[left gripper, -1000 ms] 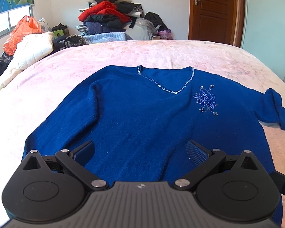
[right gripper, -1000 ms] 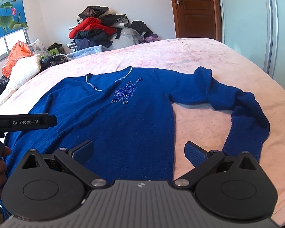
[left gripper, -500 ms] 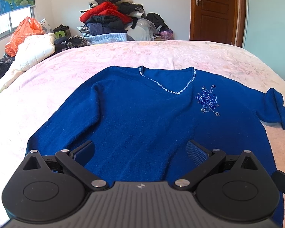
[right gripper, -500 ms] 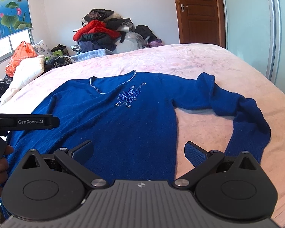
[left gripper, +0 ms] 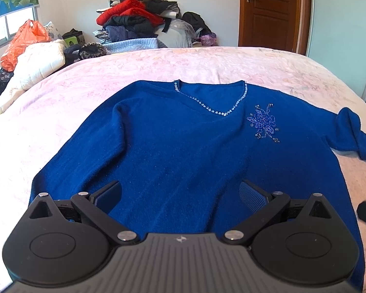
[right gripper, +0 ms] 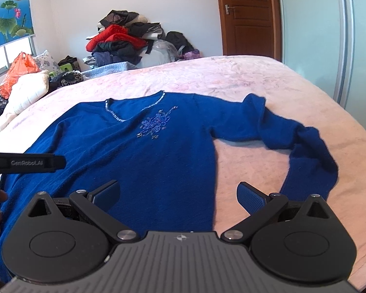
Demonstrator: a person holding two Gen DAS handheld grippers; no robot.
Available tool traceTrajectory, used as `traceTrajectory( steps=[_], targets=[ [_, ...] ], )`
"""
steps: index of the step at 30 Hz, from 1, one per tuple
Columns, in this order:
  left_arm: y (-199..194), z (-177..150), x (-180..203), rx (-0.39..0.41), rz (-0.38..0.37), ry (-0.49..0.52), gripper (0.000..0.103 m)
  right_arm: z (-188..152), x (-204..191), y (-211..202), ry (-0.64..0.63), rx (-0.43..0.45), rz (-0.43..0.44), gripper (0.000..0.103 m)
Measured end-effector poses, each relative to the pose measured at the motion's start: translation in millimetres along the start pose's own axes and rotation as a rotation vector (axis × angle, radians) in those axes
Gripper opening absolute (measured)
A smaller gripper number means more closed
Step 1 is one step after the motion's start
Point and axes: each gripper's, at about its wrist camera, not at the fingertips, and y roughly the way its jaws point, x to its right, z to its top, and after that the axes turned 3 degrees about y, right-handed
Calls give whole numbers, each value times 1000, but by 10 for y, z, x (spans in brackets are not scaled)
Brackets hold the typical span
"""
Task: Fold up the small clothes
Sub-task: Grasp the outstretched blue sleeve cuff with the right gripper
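Observation:
A blue V-neck sweater with a beaded neckline and a flower embroidery lies flat, front up, on the pink bed. It also shows in the right wrist view. Its right sleeve lies bent and rumpled out to the right. Its left sleeve lies along the body. My left gripper is open and empty above the sweater's lower hem. My right gripper is open and empty above the hem's right edge. The left gripper's body shows at the left of the right wrist view.
A pile of clothes stands against the far wall. A white quilt and an orange bag lie at the bed's left. A brown door and a wardrobe stand at the right.
Both grippers have lifted and pulled back a little from the sweater, so it sits lower and farther in both views. Both stay open. The sweater has not moved.

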Motion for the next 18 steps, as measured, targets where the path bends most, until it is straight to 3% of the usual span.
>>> traceTrajectory(
  steps=[7, 15, 18],
  targets=[
    [4, -19, -23, -29, -13, 4, 103, 16, 168, -52, -8, 24, -43, 103],
    [36, -44, -76, -48, -19, -17, 103, -187, 398, -65, -250, 74, -239, 102],
    [31, -53, -42, -45, -18, 3, 103, -234, 550, -34, -284, 66, -271, 93]
  ],
)
